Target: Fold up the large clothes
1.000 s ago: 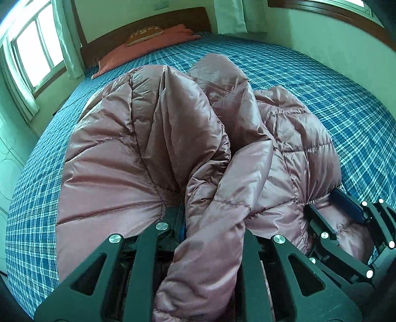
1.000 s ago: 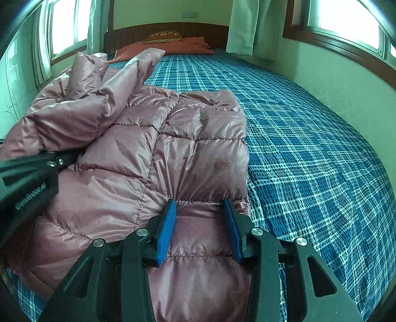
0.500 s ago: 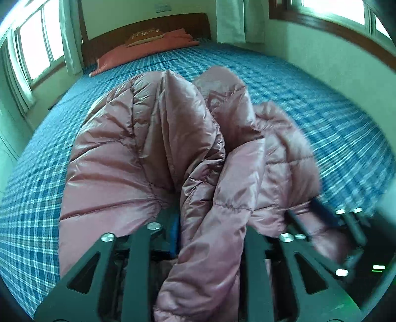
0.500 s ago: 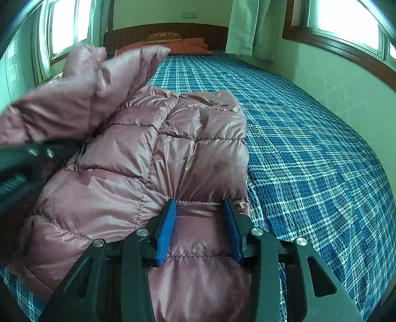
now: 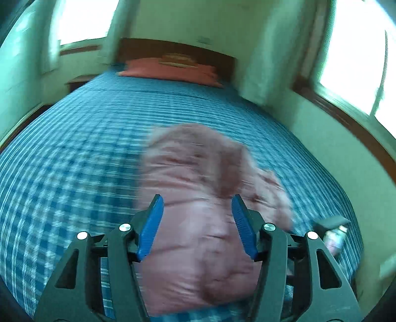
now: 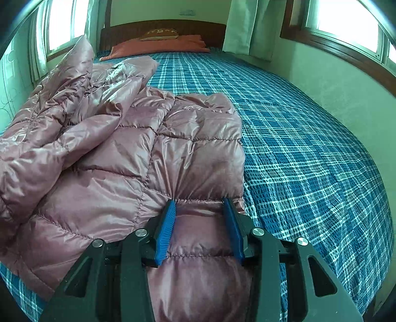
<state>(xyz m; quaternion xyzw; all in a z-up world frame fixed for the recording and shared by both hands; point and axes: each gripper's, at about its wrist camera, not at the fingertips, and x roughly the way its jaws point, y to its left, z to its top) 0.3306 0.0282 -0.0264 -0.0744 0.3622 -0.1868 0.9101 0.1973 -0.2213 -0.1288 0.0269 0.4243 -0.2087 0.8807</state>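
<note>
Nearest, the right gripper [image 6: 199,220] has its blue fingers [image 6: 166,231] pressed on a puffed fold at the near hem of the pink quilted jacket [image 6: 153,158], the fabric bulging up between them. Just beyond those fingers the jacket's panel lies flat on the blue plaid bed [image 6: 309,153]. To their left a crumpled heap of sleeve and lining is piled on the jacket, rising highest at the far left. To their right the bedspread is bare up to the green wall.

Over in the blurred left wrist view, the left gripper [image 5: 196,220] has its blue fingers [image 5: 151,225] standing apart; its jaws have just been opening. They press on nothing, and the jacket [image 5: 198,198] shows in the gap between them, lying lower on the bed [image 5: 74,161]. Low to the right of these fingers, part of the other gripper's dark frame shows at the jacket's edge.

Farthest ahead of both pairs of fingers, an orange pillow [image 6: 160,45] lies against the dark wooden headboard [image 6: 163,27], with bright windows [image 6: 344,19] on either side.
</note>
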